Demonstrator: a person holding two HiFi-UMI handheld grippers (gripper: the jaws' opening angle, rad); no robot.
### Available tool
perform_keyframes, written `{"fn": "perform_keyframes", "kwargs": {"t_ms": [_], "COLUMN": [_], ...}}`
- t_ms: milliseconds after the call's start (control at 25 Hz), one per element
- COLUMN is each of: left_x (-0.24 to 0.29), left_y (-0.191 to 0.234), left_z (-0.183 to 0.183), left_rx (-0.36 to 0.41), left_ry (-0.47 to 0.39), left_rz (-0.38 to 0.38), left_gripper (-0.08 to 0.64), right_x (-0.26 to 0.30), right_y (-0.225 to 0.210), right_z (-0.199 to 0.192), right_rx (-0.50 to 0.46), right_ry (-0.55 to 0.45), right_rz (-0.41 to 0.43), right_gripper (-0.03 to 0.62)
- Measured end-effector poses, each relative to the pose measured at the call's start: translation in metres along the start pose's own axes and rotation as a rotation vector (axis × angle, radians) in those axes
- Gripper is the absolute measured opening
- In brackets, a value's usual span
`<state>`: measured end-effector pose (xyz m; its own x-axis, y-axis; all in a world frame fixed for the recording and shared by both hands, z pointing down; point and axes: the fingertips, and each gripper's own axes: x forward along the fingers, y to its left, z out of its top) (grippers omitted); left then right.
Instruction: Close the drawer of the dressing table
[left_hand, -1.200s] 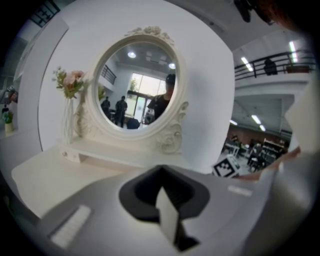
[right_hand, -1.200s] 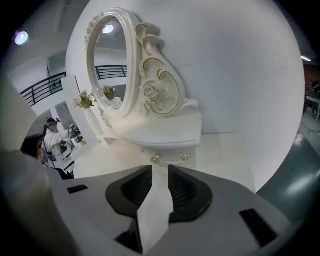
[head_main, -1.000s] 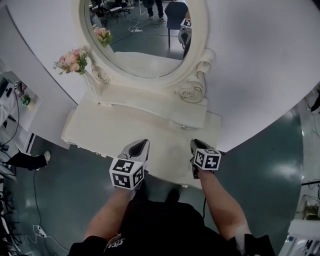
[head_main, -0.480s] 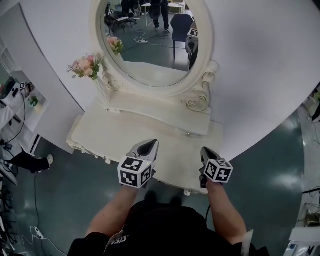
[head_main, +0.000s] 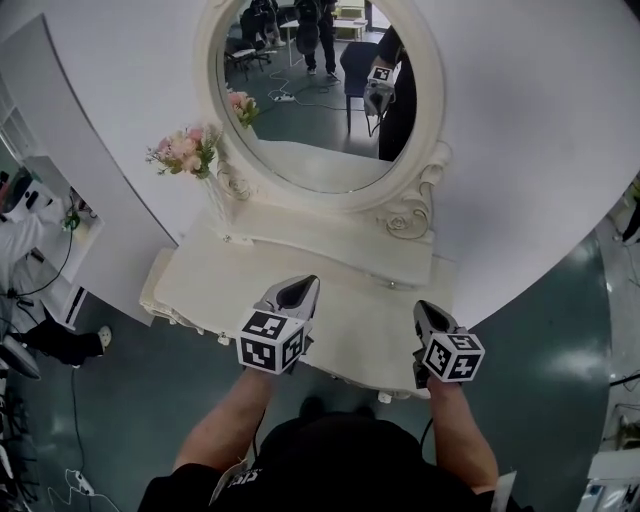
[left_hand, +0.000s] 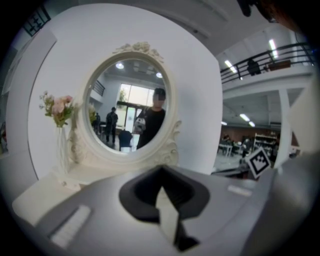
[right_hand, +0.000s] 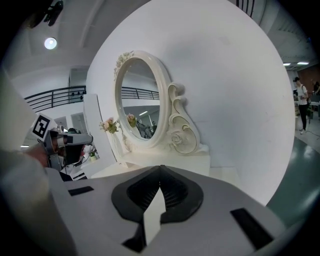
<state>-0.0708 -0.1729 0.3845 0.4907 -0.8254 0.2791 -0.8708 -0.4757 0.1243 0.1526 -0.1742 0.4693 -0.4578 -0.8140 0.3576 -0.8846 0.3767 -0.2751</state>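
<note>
Pink flowers (head_main: 185, 150) stand at the left rear of the cream bench (head_main: 230, 280), beside its oval mirror (head_main: 320, 100). The left gripper (head_main: 298, 290) hovers over the bench's front edge, jaws pressed together on nothing. The drawer sits pushed in under that edge, its front hidden from above. The right gripper (head_main: 430, 318), near the front right corner, is likewise closed and empty.

The desk (head_main: 340, 300) is finished in smooth cream paint with a soft sheen. The mirror frame (head_main: 330, 203) at 12 o'clock is carved in relief around glossy glass (head_main: 300, 150). The left claw (left_hand: 160, 172) and right claw (right_hand: 160, 170) are cased in matt grey plastic. The floor (head_main: 550, 330) is polished and reflective.
</note>
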Motion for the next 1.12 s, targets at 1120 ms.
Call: {"fn": "perform_keyframes", "kwargs": {"t_ms": [1120], "left_x": [-0.004], "left_y": [0.005], "left_z": [0.058], "left_rx": [0.045], "left_ry": [-0.131], "left_rz": [-0.027], "left_gripper": [0.009], "right_x": [-0.081], "right_y": [0.058], "right_z": [0.139], "right_rx": [-0.168], "right_ry": [-0.330], "right_rz": [0.137], "right_gripper": [-0.006]}}
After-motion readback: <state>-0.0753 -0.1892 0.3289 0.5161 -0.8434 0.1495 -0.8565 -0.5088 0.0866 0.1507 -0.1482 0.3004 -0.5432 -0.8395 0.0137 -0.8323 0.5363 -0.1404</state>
